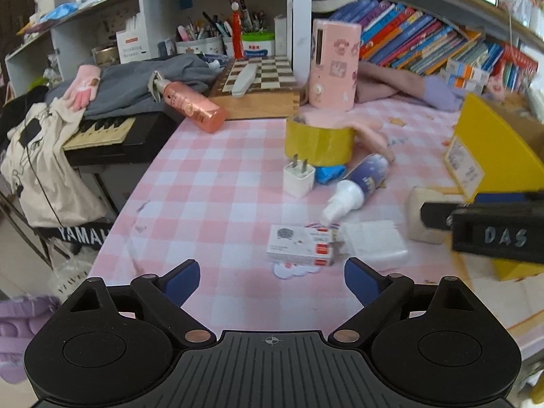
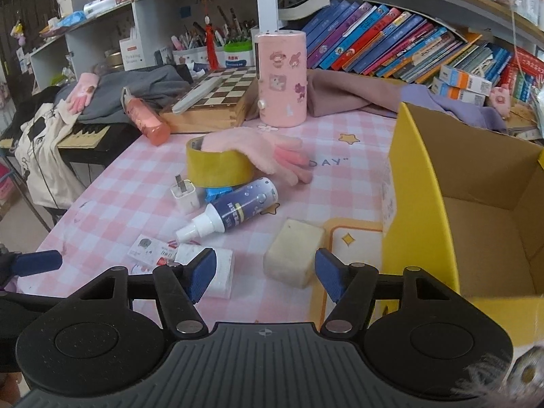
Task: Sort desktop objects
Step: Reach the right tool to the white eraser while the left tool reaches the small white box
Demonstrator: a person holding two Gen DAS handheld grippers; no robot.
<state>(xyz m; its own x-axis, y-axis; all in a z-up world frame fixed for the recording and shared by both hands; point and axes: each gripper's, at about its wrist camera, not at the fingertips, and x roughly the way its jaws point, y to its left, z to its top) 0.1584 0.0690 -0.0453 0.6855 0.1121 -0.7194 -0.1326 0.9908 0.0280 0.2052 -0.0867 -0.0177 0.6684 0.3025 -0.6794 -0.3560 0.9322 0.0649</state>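
Left wrist view. The left tool [image 1: 271,284] hangs released above the pink checked tabletop [image 1: 204,183], jaws spread wide with nothing between the pads. Just beyond them lies a small white carton [image 1: 301,246] with red marks, flat on the cloth and touching a clear plastic packet [image 1: 374,243] on its right. Farther off sit a white plug adapter [image 1: 298,178], a yellow tape roll [image 1: 319,144] and a blue spray bottle [image 1: 360,183] lying on its side. The right tool enters at the right edge (only its dark body shows here).

Right wrist view. The right tool [image 2: 265,272] is also released, its jaws set at a moderate gap and empty. A cream sponge block [image 2: 294,253] lies just past the pads, slightly right of their centre line and apart from both. The open yellow box [image 2: 442,183], judged to be the sorting target, stands to the right, near the sponge block. A pink glove [image 2: 268,151] is draped through the tape roll, farther away.

Procedure, as judged: the right tool should centre on the sponge block, descend until the pads flank its narrower faces, then clench lightly, since the material probably compresses. The left tool should take the carton by its long edges, keeping clear of the packet beside it. Each tool should keep out of the other's way.
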